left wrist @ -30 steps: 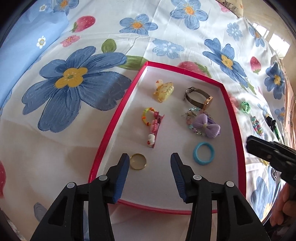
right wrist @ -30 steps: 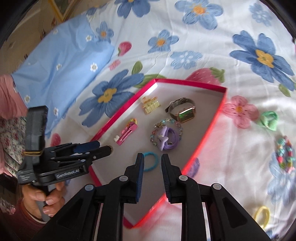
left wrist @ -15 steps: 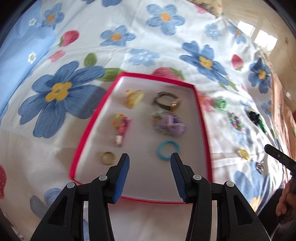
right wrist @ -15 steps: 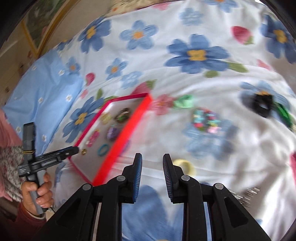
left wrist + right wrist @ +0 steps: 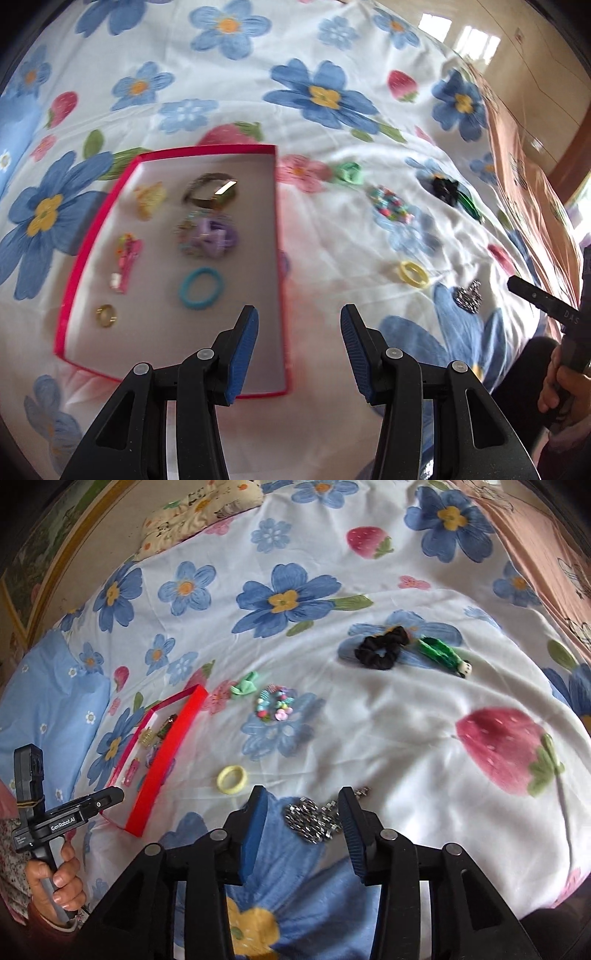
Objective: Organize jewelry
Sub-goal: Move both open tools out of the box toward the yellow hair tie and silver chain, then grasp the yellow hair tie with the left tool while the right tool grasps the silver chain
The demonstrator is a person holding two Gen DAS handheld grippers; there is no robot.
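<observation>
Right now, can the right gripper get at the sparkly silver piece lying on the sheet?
Probably yes. The right gripper points down at the sparkly silver piece, its jaws are opening with the piece lying between the tips, not yet pressed. Nothing lies over it; the yellow ring sits apart, to the side.

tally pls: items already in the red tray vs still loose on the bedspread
In the red tray: 7 (yellow claw clip, watch, purple bow, bead bracelet under it, pink hair clips, blue ring, gold ring)
Loose on the bedspread: 6 (green bow, beaded bracelet, black scrunchie, green clip, yellow ring, silver piece)
Total: 13
</observation>
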